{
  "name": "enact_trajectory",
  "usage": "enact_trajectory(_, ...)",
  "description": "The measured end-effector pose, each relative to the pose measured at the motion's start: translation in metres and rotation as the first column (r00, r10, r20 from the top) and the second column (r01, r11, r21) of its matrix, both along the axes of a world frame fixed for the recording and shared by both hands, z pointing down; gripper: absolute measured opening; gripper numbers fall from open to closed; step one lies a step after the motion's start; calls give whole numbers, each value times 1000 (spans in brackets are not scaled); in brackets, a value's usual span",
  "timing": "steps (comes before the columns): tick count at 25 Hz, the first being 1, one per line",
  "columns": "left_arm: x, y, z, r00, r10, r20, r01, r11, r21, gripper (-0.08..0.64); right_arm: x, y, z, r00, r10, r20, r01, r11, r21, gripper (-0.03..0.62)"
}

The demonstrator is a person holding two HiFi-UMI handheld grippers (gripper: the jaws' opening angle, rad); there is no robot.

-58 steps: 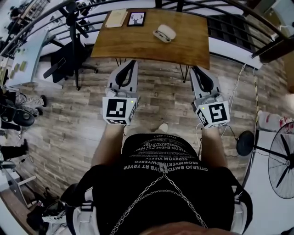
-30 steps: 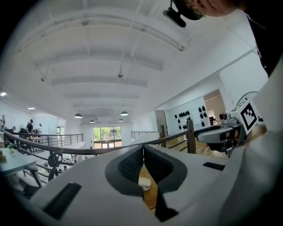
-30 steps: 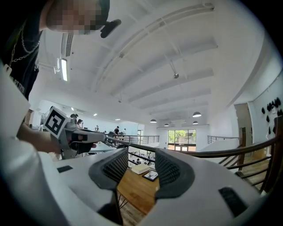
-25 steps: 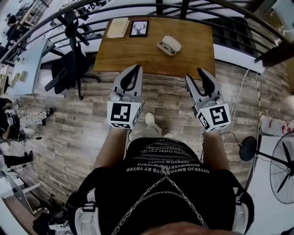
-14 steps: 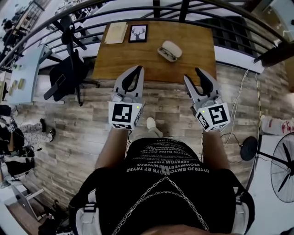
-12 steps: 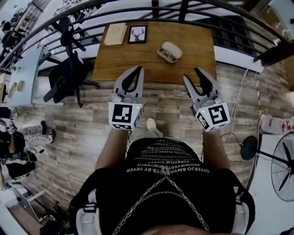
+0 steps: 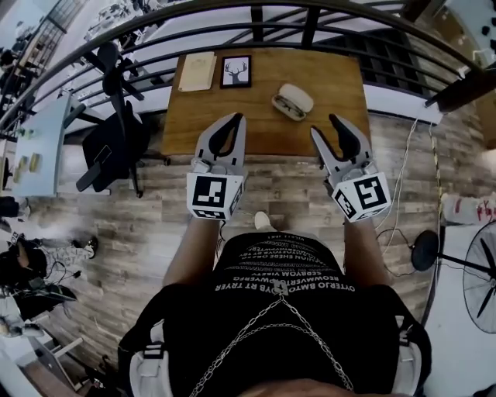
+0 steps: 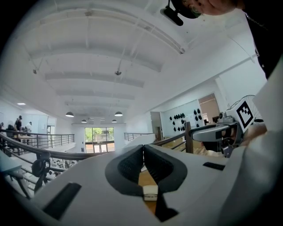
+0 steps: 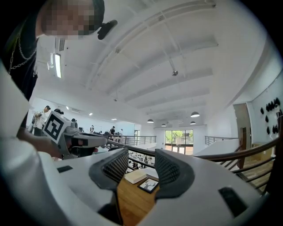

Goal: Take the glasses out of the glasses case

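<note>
Glasses case (image 7: 293,101) lies on the far right part of the wooden table (image 7: 271,138), lid open. It is pale and oval, with its long axis running roughly 10 to 4 o'clock in the head view. The dark shape in its nearer half is probably the glasses (image 7: 284,107), too small to be sure. Case sits at 2 o'clock from the left gripper (image 7: 234,119) and 10 o'clock from the right gripper (image 7: 325,129), apart from both. Both grippers are held over the table's near edge, pointing at 12 o'clock. Left gripper: jaws pressed together at the tips, nothing between. Right gripper: jaws narrowly apart, nothing held; through the gap show the framed deer picture (image 9: 149,184) and a pale notebook (image 9: 136,175), both at the table's far left. Case cannot be made out in either gripper view. Table's far edge is partly crossed by a dark railing (image 7: 310,15). Office chair (image 7: 108,147) stands at 9 o'clock of the table.
</note>
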State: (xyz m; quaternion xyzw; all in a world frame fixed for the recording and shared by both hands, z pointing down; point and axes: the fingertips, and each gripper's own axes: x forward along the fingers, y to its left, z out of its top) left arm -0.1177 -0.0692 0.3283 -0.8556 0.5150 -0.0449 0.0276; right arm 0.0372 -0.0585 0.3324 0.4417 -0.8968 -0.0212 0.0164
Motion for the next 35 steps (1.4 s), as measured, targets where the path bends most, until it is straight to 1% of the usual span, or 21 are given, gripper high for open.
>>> enact_trajectory(3,-9,-11,-3,1000,20,-6,-20,1000,8,28,-14,-6,-7,1000,3,0,-4,1000,14,172)
enact_trajectory(6,-18,-21,-2,999,35,-22,-35,999,7,28,-23,-13,-6,1000,12,3,-12,1000,3,172)
enact_trajectory(13,-19,-33,9,997,67,-46,-68,997,-21,28,-14,-24,-2,998,55,31,-54,997,-52,169)
enact_trajectory(21,-26,-45,14,997,69,-46,-70,997,-31,28,-20,-37,0,998,45,35,-42,997,-63,167)
enact_trajectory(28,-21,-64,18,997,65,-34,-66,997,-43,28,-14,-56,1,999,33,28,-31,997,-66,167)
enact_trajectory(35,4,-92,28,997,79,-17,-80,994,-72,28,11,-85,14,998,40,41,-36,995,-97,167)
